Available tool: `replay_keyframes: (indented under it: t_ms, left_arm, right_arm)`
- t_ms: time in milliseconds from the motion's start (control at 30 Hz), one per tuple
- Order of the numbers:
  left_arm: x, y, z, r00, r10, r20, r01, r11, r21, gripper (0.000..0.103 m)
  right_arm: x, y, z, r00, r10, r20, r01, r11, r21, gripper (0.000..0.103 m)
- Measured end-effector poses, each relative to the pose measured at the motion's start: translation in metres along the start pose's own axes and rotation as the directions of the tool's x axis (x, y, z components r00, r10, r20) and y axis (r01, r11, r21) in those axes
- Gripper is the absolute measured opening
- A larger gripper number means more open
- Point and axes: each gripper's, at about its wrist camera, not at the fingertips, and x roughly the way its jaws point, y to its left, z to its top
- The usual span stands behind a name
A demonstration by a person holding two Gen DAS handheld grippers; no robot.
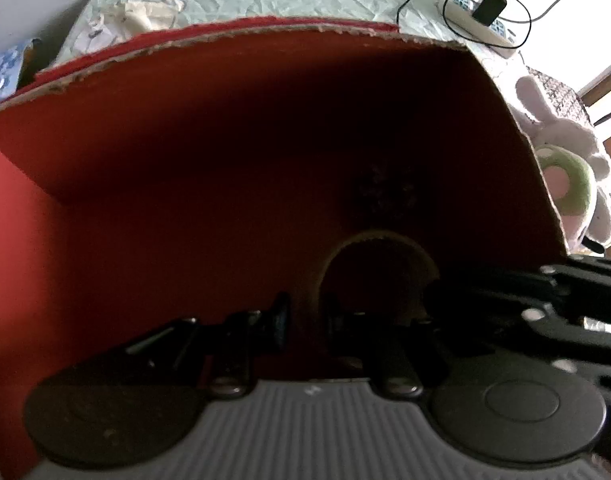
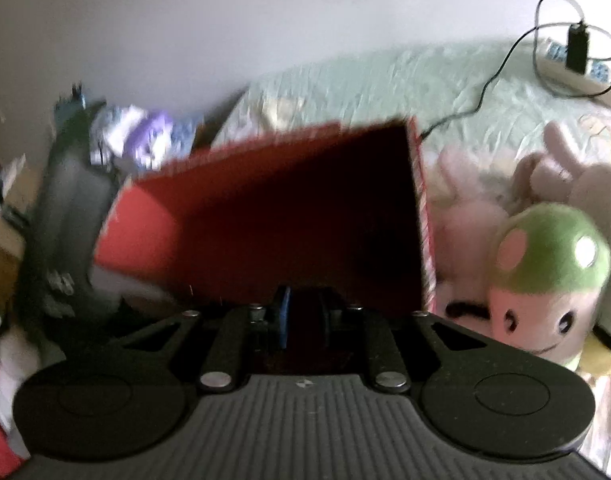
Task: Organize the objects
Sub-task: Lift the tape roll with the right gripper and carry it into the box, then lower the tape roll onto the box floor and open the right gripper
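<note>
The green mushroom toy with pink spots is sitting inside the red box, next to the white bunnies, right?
Not quite. The green mushroom toy is outside the red box, on the bed beside the box's right wall, next to the white bunnies. The right wrist view shows this clearly.

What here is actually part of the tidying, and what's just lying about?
Part of the job:
red box
plush toys, including the green mushroom
a dim ring-shaped thing inside the box

Lying about:
power strip with charger
clutter by the wall
</note>
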Motion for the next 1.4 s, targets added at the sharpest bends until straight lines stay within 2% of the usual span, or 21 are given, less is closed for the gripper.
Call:
replay_keyframes:
  t_ms: [100, 267, 533, 767, 900, 1067, 1200, 1400]
  left_arm:
    - [0.007, -0.004, -0.001, 0.999, -0.01, -0.03, 0.01, 1.0, 0.009, 0.013]
    - [0.011, -0.015, 0.0, 0.999, -0.021, -0.047, 0.022, 1.0, 0.014, 0.014]
    - [0.016, -0.034, 0.001, 0.998, -0.037, -0.044, 0.038, 0.999, 0.01, 0.014]
    - [0.019, -0.045, 0.0, 0.999, 0.01, -0.03, -0.009, 0.999, 0.046, 0.016]
    - [0.017, -0.047, -0.003, 0.999, 0.04, -0.017, -0.039, 0.998, 0.052, 0.016]
    - [0.016, -0.055, -0.008, 0.993, 0.118, 0.018, -0.119, 0.99, 0.079, 0.016]
    - [0.011, -0.055, -0.01, 0.99, 0.134, 0.046, -0.137, 0.988, 0.072, 0.032]
    - [0.006, -0.059, -0.015, 0.982, 0.168, 0.084, -0.175, 0.981, 0.081, 0.032]
  right_arm:
    - [-0.003, -0.011, 0.002, 0.999, 0.007, 0.043, -0.009, 0.999, 0.045, 0.019]
    - [0.0, -0.025, 0.0, 0.998, 0.041, 0.05, -0.047, 0.992, 0.117, 0.018]
    - [-0.001, -0.027, -0.002, 0.996, 0.052, 0.072, -0.059, 0.992, 0.107, 0.016]
    - [0.003, -0.021, -0.003, 0.996, 0.032, 0.084, -0.036, 0.998, 0.05, 0.016]
    - [0.003, -0.023, -0.004, 0.995, 0.028, 0.092, -0.033, 0.998, 0.054, 0.011]
    - [0.002, -0.022, -0.005, 0.994, 0.03, 0.106, -0.036, 0.998, 0.056, 0.011]
    - [0.002, -0.021, -0.006, 0.993, 0.027, 0.115, -0.033, 0.998, 0.045, 0.01]
    - [0.002, -0.021, -0.008, 0.992, 0.031, 0.125, -0.038, 0.998, 0.053, 0.01]
